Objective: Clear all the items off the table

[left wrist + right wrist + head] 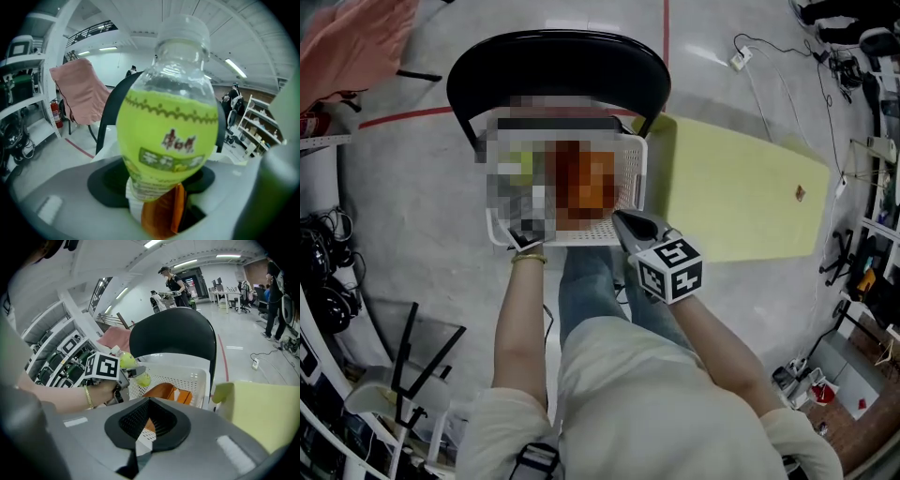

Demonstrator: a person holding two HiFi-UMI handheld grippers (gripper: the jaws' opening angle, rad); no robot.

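A clear bottle of yellow-green drink (166, 136) with a pale cap fills the left gripper view, and my left gripper (157, 185) is shut on it. Seen from the right gripper view, that bottle (135, 370) hangs at the near left rim of the white perforated basket (187, 373). The basket (633, 159) stands on a black chair (553, 56) and holds an orange packet (586, 183). My right gripper (628, 225) is shut and empty at the basket's near right corner. A small brown item (800, 194) lies on the yellow-green table (741, 187).
A pink cloth (347, 42) hangs over a chair at the far left. Shelves with gear line the left and right edges of the head view. Cables and a power strip (739, 58) lie on the floor beyond the table. People stand in the background (174, 282).
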